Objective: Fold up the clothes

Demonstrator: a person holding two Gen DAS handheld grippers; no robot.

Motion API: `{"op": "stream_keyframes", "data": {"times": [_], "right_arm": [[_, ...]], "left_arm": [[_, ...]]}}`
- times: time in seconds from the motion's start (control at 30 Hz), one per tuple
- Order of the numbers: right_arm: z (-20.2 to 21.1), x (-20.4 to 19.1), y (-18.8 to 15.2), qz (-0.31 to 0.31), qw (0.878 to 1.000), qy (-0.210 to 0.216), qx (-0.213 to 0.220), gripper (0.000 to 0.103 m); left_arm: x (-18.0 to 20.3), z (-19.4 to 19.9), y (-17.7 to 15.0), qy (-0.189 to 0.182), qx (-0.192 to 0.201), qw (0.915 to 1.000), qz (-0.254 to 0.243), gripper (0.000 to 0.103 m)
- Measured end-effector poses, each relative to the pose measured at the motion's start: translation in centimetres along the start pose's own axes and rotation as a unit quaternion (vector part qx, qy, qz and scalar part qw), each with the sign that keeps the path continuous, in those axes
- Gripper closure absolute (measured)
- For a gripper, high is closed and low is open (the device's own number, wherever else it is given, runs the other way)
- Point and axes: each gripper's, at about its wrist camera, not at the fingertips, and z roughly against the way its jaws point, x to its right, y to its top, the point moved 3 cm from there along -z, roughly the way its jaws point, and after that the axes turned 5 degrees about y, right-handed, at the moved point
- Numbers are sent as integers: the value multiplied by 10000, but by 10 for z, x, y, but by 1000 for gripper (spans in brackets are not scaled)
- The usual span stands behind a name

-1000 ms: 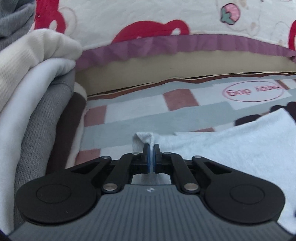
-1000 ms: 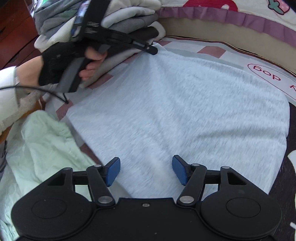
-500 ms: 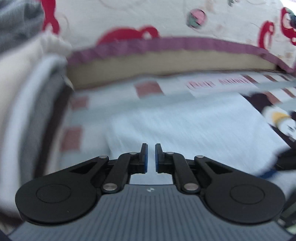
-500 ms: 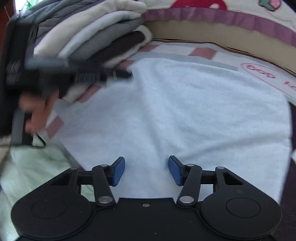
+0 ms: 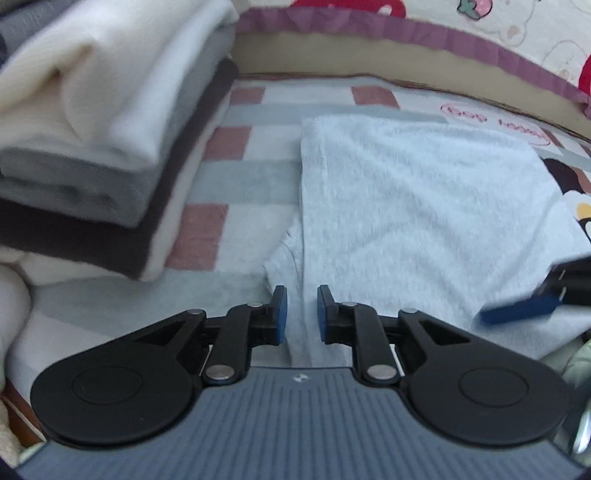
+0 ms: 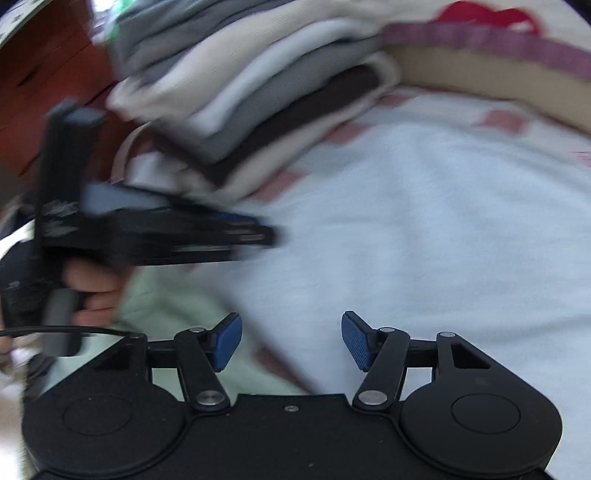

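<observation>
left wrist: low, close, facing bed edge | right wrist: same, from right | shared: pale blue garment (image 5: 406, 206), folded stack (image 6: 266, 92)

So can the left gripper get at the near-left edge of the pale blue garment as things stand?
Probably yes: the left gripper has just opened over that edge of the pale blue garment, nothing between.

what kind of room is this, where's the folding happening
Most likely a bedroom, with the folding done on a bed: a checked cartoon-print blanket is the work surface, a frilled strawberry-print quilt lies behind it, and a stack of folded clothes sits beside the light blue garment.
</observation>
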Motion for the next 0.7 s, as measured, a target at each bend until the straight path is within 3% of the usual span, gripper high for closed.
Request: {"op": "stream_keyframes", "data": {"times": [0.03,0.13,0.23,0.3,0.4,0.5,0.63,0.7], "right_arm": [[7,7,0,-63,9999,-115,53,38],[34,47,-13,-286,9958,-865,-69,38],[61,74,-34,-245,9870,-1571,-221,38],[82,83,-50,-347,9838,-1739,-250,38],[111,96,-67,-791,9837,-1602,-182,37],[134,117,-84,-1471,9728,-1769,-283,35],[161,140,-101,-2506,9620,-1055,241,35],[158,149,-103,-2955,9524,-624,422,35]], "left_arm": [[1,5,1,-127,151,9998,-87,87],[11,2,0,-499,-238,9976,-415,86],[17,-5,-9,-306,-570,9954,-704,86],[16,-4,-12,-216,-682,9943,-787,81],[11,0,-15,-164,-763,9929,-892,71],[3,-1,-12,-272,-828,9937,-705,71],[4,8,-7,-248,-646,9937,-879,70],[-1,14,1,-536,-416,9965,-498,70]]}}
